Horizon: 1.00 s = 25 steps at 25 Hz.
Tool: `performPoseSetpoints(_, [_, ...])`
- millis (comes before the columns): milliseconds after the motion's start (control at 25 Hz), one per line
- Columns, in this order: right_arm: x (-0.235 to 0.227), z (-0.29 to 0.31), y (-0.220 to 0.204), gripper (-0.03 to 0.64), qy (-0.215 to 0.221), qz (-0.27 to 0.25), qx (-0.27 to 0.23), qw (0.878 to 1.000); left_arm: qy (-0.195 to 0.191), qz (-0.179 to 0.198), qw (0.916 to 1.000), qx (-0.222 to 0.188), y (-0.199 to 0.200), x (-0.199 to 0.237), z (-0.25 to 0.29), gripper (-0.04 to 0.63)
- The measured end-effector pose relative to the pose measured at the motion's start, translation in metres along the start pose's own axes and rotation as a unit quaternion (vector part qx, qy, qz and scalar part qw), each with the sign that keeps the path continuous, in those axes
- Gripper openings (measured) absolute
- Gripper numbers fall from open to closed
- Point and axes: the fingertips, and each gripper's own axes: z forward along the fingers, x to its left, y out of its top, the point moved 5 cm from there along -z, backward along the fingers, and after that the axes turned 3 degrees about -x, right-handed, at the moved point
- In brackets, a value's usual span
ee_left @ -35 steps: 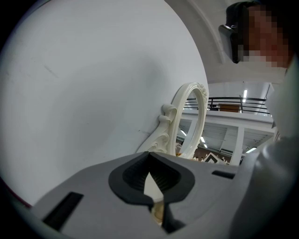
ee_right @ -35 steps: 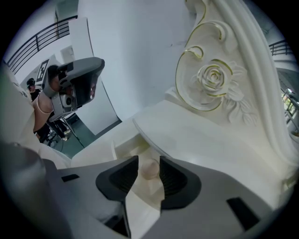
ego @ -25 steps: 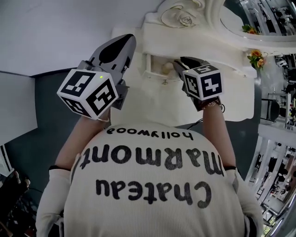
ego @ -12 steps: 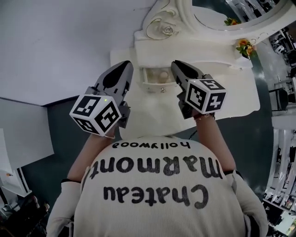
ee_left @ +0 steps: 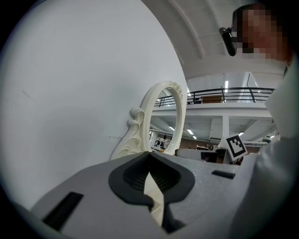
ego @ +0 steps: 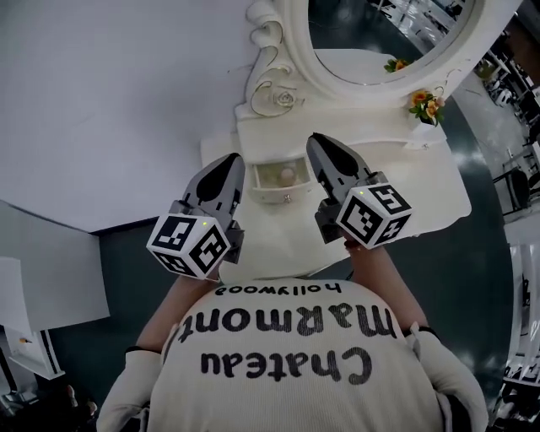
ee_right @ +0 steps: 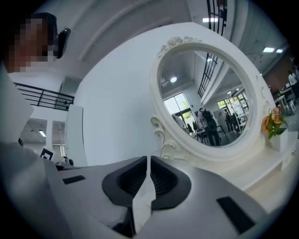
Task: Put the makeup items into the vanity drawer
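Grey plastic first, at the left: left tool (ego: 231, 162) raised over the bench's (ego: 422, 186) left edge, jaws pressed together, nothing between them, nose aimed at the drawer. Judged parked rather than working: kept just beside the drawer's left side and clear of its mouth, within reach for steadying or pushing.

Next along, toward the bench's rear left corner: drawer (ego: 268, 192) pulled open beneath the carved mirror (ego: 380, 25), knob (ego: 287, 199) facing the person. Inside, a pale round makeup item (ego: 288, 175) lying toward the back wall. Task therefore judged at least partly done. No other loose makeup visible on the bench top, though the near edge is hidden behind the person's torso.

Right of the drawer: right tool (ego: 314, 142), jaws closing to a meeting with nothing pinched. Held just beside the drawer's right side, apart from it, mirroring the left one. Likely reason for the empty, closed jaws: a blunt nose for nudging the drawer front shut.

Farthest right, near the rear right corner: orange flowers (ego: 424, 103), well apart from both tools and out of the working path.
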Motion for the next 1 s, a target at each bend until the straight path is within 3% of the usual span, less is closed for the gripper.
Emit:
performPoseSetpoints(200, [-0.015, -0.021, 0.015, 0.044, -0.008, -0.005, -0.029, 1.0, 0.025, 0.014, 0.9995, -0.012, 0.005, -0.021, -0.005, 0.008])
performPoseSetpoints(520, [-0.03, -0.06, 0.013, 0.041, -0.002, 0.009, 0.005, 1.0, 0.071, 0.005, 0.997, -0.028, -0.001, -0.063, -0.02, 0.008])
performPoseSetpoints(1000, [-0.029, -0.118, 0.004, 0.041, 0.018, 0.016, 0.026, 0.999, 0.096, 0.003, 0.995, -0.027, -0.022, -0.121, -0.048, 0.008])
